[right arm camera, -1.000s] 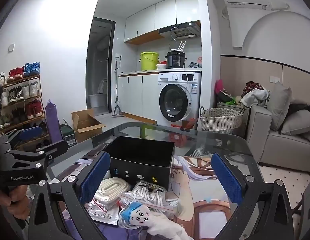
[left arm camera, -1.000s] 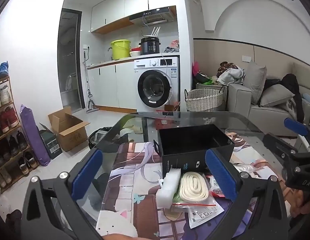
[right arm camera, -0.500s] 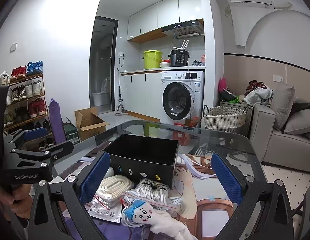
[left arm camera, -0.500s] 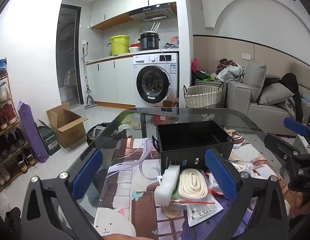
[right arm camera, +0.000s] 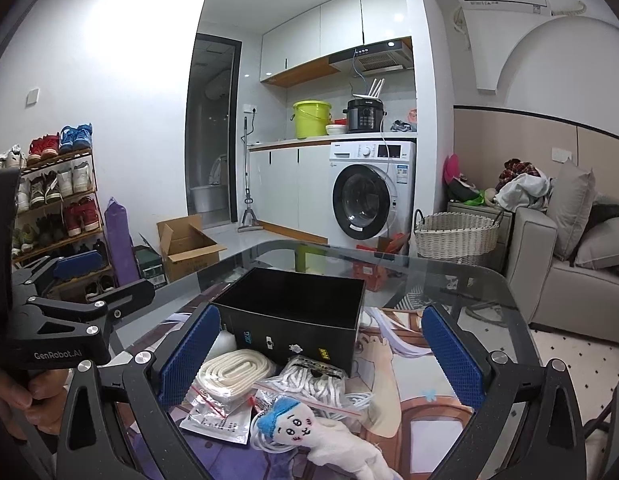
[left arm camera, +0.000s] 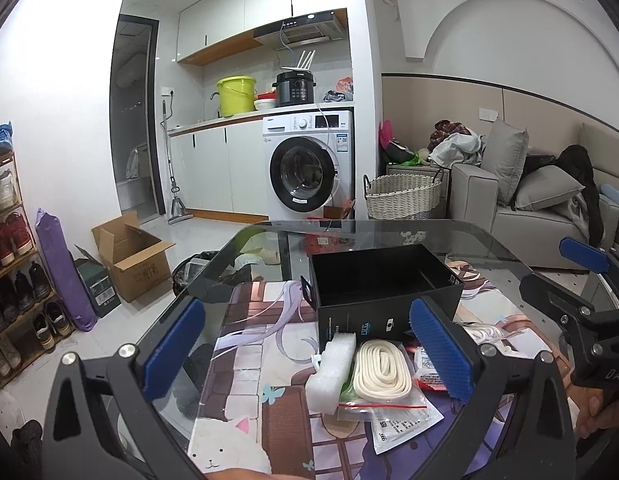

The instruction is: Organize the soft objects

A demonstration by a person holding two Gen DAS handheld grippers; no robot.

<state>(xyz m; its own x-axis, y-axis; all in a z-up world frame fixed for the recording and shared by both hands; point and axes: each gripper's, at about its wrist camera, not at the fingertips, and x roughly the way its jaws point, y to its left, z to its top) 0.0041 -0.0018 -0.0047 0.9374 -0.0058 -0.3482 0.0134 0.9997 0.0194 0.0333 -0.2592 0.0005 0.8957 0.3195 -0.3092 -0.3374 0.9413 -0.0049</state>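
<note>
Left wrist view: left gripper held wide, empty, above foam block and cream rope; right gripper likewise spread, black box seen beyond.

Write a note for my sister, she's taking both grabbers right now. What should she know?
Left gripper: open, empty, above the table.
Right gripper: open, empty.
Open black cardboard box sits on the glass table; nothing visible inside.
In front of it: white foam block, bagged cream flat cord, bagged white rope, blue-haired white plush doll.
Done: nothing. Left: everything, presumably into the box.
</note>
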